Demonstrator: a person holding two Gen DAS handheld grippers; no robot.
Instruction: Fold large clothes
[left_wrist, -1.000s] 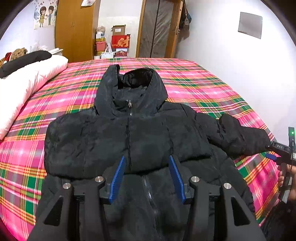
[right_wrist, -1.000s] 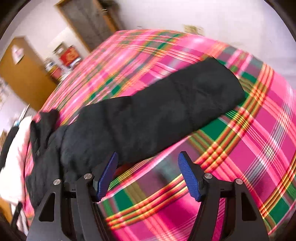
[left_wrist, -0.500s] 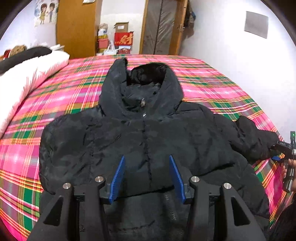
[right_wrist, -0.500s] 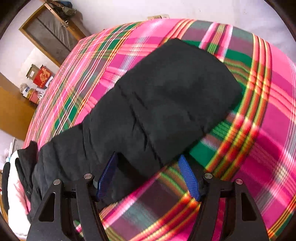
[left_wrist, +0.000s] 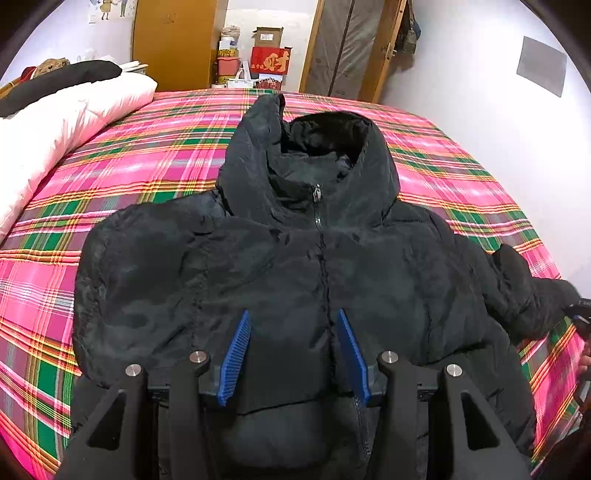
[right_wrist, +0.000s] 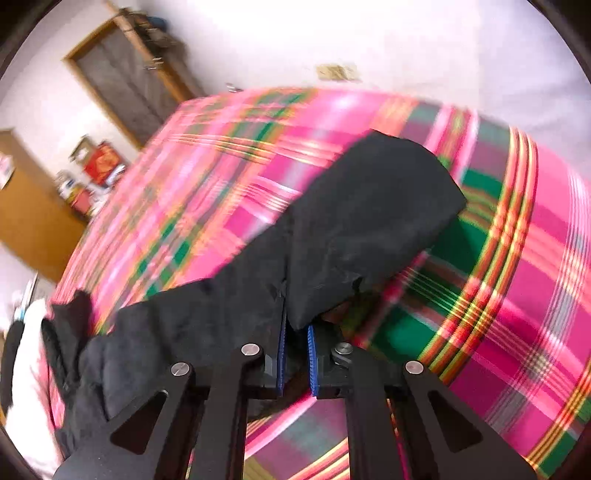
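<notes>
Jacket: black hooded jacket (left_wrist: 317, 266) lay front-up, zipped, on the plaid bedspread (left_wrist: 155, 155), hood toward the far wall.
Left gripper (left_wrist: 293, 354): fingers spread, above the chest, holding nothing.
Right gripper (right_wrist: 295, 354): pads pressed together on the sleeve (right_wrist: 369, 221) near its cuff; frame blurred, apparently lifted off the bedspread.
</notes>
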